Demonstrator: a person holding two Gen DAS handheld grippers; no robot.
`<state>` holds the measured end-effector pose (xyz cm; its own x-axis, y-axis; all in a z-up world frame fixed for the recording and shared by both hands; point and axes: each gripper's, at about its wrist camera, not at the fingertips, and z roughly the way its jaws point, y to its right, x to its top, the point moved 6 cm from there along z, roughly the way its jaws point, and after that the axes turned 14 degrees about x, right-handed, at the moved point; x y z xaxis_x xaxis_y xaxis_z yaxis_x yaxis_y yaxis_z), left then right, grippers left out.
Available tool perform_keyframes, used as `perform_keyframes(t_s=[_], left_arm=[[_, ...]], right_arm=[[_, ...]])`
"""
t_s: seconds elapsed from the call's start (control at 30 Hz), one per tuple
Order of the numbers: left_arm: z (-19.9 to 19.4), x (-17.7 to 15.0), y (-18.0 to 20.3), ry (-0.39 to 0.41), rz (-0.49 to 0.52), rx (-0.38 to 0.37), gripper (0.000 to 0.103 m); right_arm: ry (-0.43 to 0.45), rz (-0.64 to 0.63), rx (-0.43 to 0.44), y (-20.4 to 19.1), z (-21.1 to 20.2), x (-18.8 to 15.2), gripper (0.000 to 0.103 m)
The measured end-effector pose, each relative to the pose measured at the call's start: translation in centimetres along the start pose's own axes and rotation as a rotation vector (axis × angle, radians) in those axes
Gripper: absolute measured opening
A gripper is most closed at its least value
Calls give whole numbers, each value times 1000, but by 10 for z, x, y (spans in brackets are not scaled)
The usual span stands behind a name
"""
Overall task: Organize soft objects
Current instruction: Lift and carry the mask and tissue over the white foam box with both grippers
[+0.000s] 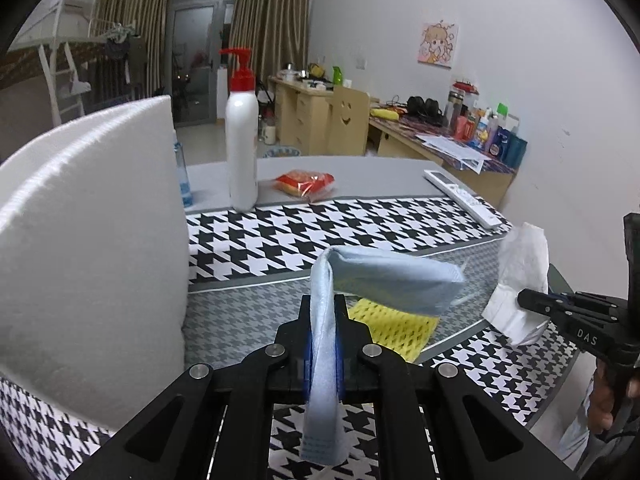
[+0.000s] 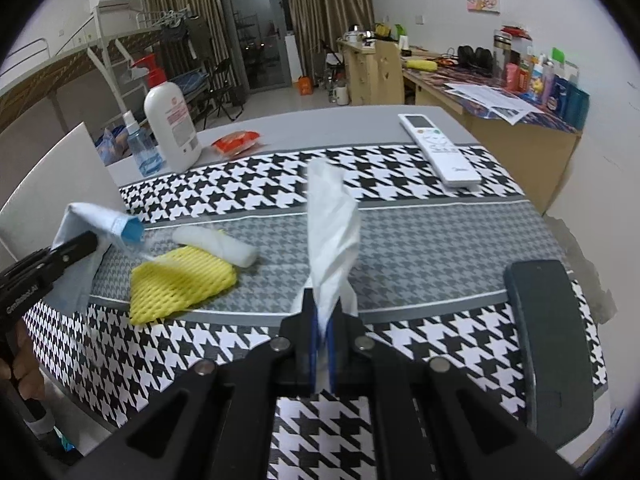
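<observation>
table [image 2: 440,240]: covered by a houndstooth cloth.
left gripper [image 1: 323,312]: fingers clamped on the blue cloth [image 1: 384,276], lifted above the table.
right gripper [image 2: 324,312]: fingers pinched on the white tissue [image 2: 332,220], raised upright.
yellow foam net [image 2: 180,284]: lying flat on the table's grey band.

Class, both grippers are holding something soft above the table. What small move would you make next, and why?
Probably carry the light blue cloth, pinched in the left gripper, toward the white bin beside it and release there. The right gripper already grips the white tissue, both are lifted clear, and the yellow foam net still lies on the houndstooth tablecloth.
</observation>
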<state>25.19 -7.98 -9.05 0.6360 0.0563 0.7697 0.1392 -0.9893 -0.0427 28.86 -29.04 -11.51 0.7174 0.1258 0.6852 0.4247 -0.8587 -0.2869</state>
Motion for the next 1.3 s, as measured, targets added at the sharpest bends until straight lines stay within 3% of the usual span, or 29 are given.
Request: perform_keyframes(t_s=[1.3], left_arm=[[-54,22,-12,143,18,52,8]], right_arm=[[150,-113,81,-52,-41,26,7]])
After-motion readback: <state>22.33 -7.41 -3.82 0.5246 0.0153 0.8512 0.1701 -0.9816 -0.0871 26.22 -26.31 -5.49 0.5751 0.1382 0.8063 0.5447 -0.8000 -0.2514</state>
